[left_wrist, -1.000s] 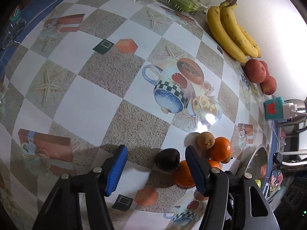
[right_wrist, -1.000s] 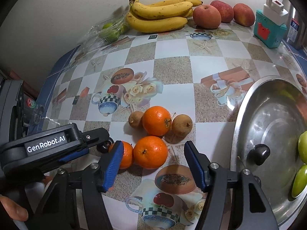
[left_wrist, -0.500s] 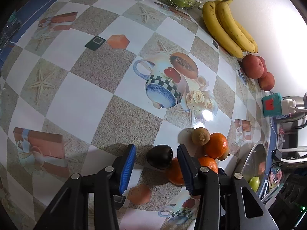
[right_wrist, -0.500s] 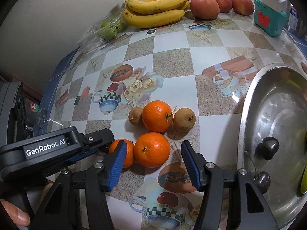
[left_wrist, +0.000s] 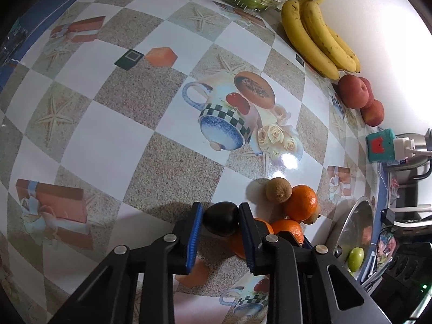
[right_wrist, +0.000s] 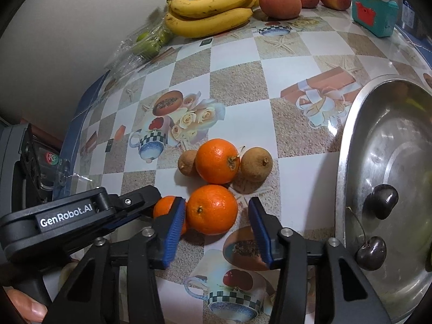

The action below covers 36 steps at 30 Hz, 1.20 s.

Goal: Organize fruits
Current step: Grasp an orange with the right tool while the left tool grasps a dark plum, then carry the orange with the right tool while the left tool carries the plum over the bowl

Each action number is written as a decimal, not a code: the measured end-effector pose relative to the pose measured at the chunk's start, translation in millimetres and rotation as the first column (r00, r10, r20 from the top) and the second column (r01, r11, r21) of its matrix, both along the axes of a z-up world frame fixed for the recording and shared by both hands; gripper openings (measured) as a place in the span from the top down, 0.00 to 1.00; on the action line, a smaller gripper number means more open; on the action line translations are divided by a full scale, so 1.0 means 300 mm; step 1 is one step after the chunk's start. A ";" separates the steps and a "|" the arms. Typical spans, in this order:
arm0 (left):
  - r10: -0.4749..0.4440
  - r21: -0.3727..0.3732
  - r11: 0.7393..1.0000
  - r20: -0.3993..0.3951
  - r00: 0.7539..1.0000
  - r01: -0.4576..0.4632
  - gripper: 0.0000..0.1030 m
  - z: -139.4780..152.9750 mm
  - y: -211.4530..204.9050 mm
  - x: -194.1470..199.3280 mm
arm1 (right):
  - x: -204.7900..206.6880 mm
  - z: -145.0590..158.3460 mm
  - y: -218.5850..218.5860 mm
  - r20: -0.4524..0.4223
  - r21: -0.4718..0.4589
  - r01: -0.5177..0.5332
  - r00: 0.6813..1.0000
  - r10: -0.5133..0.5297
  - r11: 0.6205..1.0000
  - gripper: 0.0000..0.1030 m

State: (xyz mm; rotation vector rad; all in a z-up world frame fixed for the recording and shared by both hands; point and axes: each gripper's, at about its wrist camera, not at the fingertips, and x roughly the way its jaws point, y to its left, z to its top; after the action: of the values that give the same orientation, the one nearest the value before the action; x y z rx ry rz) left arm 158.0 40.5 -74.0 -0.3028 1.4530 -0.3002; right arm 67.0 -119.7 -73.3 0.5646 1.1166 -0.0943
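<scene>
My left gripper (left_wrist: 220, 220) sits low centre in the left wrist view, jaws closing, both blue pads against a dark plum-like fruit (left_wrist: 220, 218) on the tablecloth (left_wrist: 102, 145); it is clamped on that fruit. Just right of it, partly behind the right finger, lie two oranges (left_wrist: 287, 229), with a third orange (left_wrist: 301, 202) and a small brown fruit (left_wrist: 278, 189) above them.

My right gripper (right_wrist: 216, 225) is low centre in the right wrist view, jaws closing around the near orange (right_wrist: 212, 209). The left pad (right_wrist: 174, 229) touches or nearly touches it; the right pad stands clear of it, so no grip yet. A smaller orange (right_wrist: 166, 206) sits just left, behind the left finger. Above: another orange (right_wrist: 217, 160) flanked by two brown fruits (right_wrist: 253, 164), touching it.

Lower left of that view: the left gripper's black body and my fingertip (right_wrist: 24, 306).

Right edge: a steel lid (right_wrist: 351, 140) lying inverted, with two dark cherries (right_wrist: 371, 252) in it.

Top of frame, along the wall: bagged green fruit (right_wrist: 147, 44), bananas (right_wrist: 213, 8), three peaches (right_wrist: 279, 1), a teal power adapter (right_wrist: 374, 13).
</scene>
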 end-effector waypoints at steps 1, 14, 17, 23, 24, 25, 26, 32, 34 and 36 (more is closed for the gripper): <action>0.001 -0.002 1.000 0.000 1.000 -0.001 0.72 -0.001 0.001 0.001 | -0.001 -0.002 -0.002 -0.001 0.008 0.004 1.000 -0.004 1.000 0.52; 0.015 -0.006 1.000 0.023 1.000 -0.015 0.72 0.016 0.020 -0.004 | -0.009 0.006 -0.006 0.008 0.040 0.009 1.000 -0.010 0.999 0.61; 0.020 -0.005 1.000 0.030 0.999 -0.020 0.72 0.021 0.024 -0.005 | -0.011 0.015 -0.011 0.012 0.051 0.014 1.000 -0.015 0.999 0.61; 0.032 -0.009 0.999 0.050 0.998 -0.032 0.72 0.039 0.034 -0.008 | -0.017 0.040 -0.021 0.013 0.048 0.022 1.000 -0.023 0.999 0.61; 0.035 -0.011 0.999 0.056 0.998 -0.035 0.72 0.046 0.035 -0.009 | -0.019 0.043 -0.024 0.012 0.050 0.025 1.000 -0.025 0.998 0.61; 0.036 -0.014 0.999 0.062 0.997 -0.035 0.72 0.055 0.037 -0.010 | -0.021 0.049 -0.028 0.013 0.051 0.027 1.000 -0.028 0.998 0.61; 0.036 -0.016 0.999 0.067 0.997 -0.035 0.72 0.061 0.036 -0.011 | -0.023 0.055 -0.031 0.015 0.051 0.029 0.999 -0.030 0.998 0.61; 0.028 -0.023 0.999 0.098 0.995 -0.025 0.72 0.100 0.022 -0.023 | -0.044 0.101 -0.053 0.030 0.020 0.037 0.999 -0.038 0.999 0.61; 0.025 -0.026 0.999 0.106 0.994 -0.022 0.72 0.112 0.016 -0.028 | -0.053 0.117 -0.059 0.036 0.012 0.041 0.998 -0.042 0.999 0.61; 0.022 -0.028 0.999 0.114 0.993 -0.019 0.72 0.123 0.012 -0.031 | -0.061 0.130 -0.067 0.043 0.009 0.041 0.998 -0.042 0.999 0.61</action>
State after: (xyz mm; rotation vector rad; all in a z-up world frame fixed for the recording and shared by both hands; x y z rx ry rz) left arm 148.6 44.1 -37.2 -0.3177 1.3332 -0.3157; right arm 48.7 -139.7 -34.2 0.5949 1.0639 -0.1129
